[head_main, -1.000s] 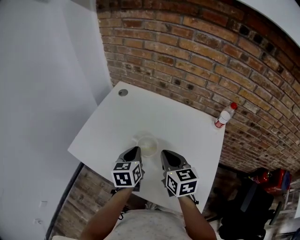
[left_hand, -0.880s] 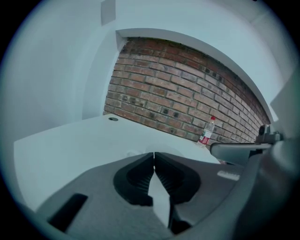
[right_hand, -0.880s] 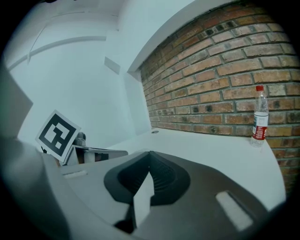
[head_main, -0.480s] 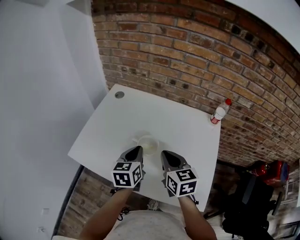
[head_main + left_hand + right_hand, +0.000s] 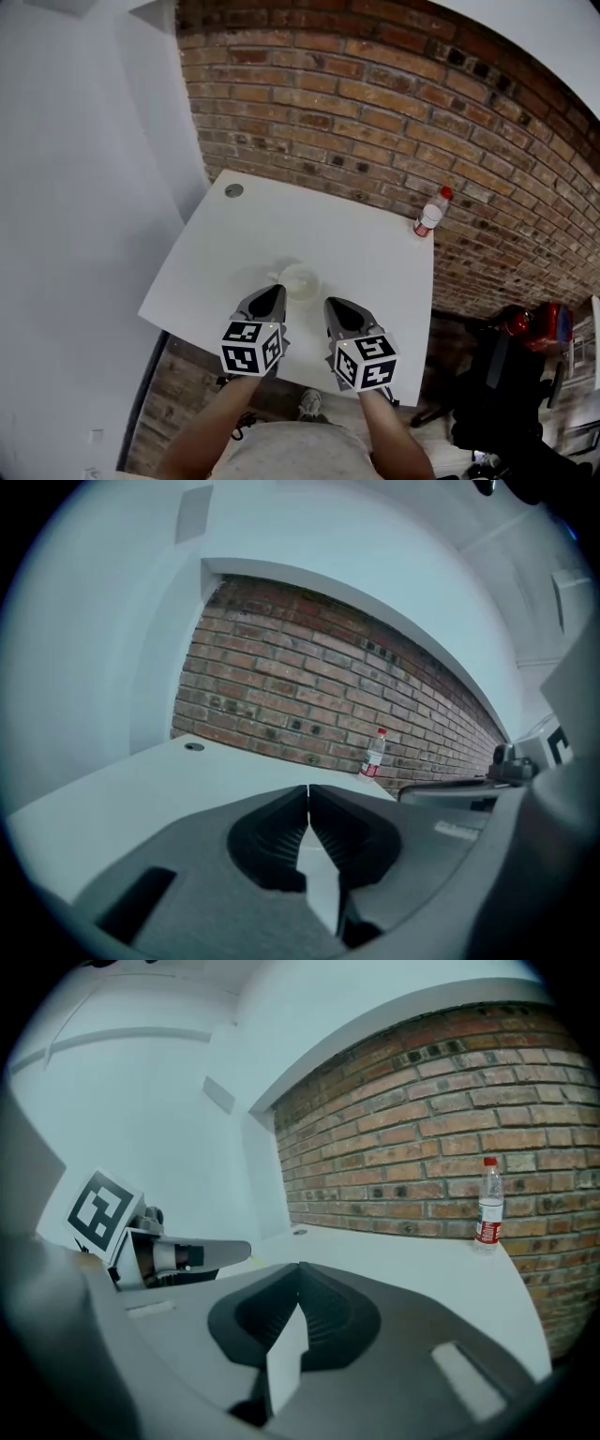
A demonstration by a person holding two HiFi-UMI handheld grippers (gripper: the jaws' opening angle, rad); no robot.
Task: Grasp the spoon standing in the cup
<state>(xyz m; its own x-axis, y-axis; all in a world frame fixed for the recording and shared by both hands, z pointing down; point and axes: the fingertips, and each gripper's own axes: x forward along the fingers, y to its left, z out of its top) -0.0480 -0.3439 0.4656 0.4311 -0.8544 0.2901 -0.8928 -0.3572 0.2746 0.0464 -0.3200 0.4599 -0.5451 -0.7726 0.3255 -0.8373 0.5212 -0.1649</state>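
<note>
A small white cup (image 5: 298,281) stands on the white table (image 5: 225,244), near its front edge. I cannot make out a spoon in it from the head view. My left gripper (image 5: 273,293) sits just left of the cup and nearer to me, jaws shut and empty. My right gripper (image 5: 334,306) sits just right of the cup, also shut on nothing. In the left gripper view the jaws (image 5: 308,788) meet over bare table, and the right gripper view shows its jaws (image 5: 300,1266) pressed together. Both gripper views hide the cup.
A clear plastic bottle (image 5: 429,212) with a red cap and label stands at the table's far right corner by the brick wall (image 5: 394,103). A round cable hole (image 5: 233,190) marks the far left corner. A white wall runs along the left. Dark and red gear (image 5: 525,323) lies on the floor to the right.
The head camera has shifted slightly, so table and bottle sit a little higher and further left in the picture. Both grippers stay shut beside the cup.
</note>
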